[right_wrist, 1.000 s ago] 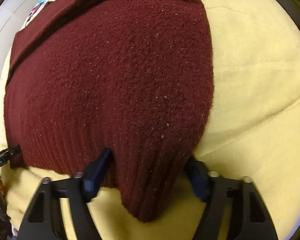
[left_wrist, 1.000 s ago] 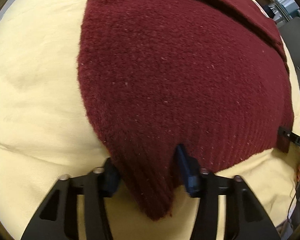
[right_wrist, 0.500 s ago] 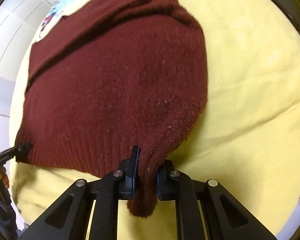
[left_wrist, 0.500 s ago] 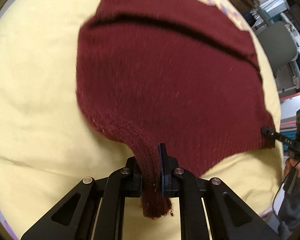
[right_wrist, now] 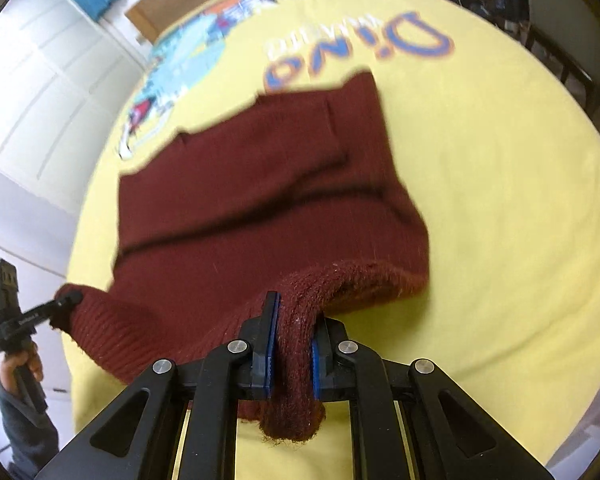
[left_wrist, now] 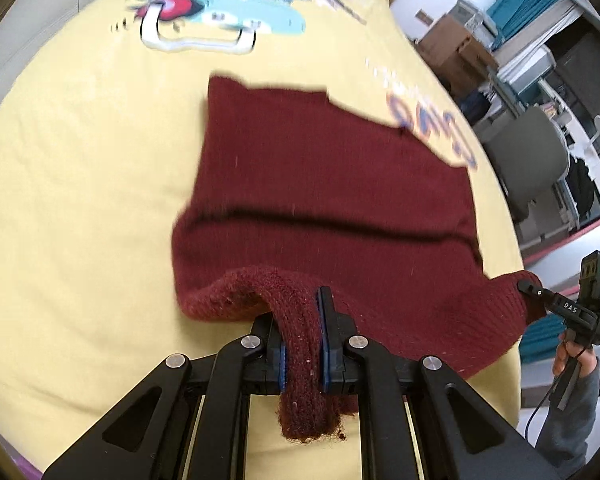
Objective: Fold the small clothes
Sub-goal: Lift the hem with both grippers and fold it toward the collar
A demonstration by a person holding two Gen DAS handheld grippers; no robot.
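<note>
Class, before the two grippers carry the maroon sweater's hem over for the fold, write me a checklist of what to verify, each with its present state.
1. Left gripper shut on the sweater hem: ok.
2. Right gripper shut on the hem: ok.
3. Hem raised off the yellow blanket: ok.
4. Far part lying on the blanket: ok.
5. Sleeves tucked flat: cannot tell.
</note>
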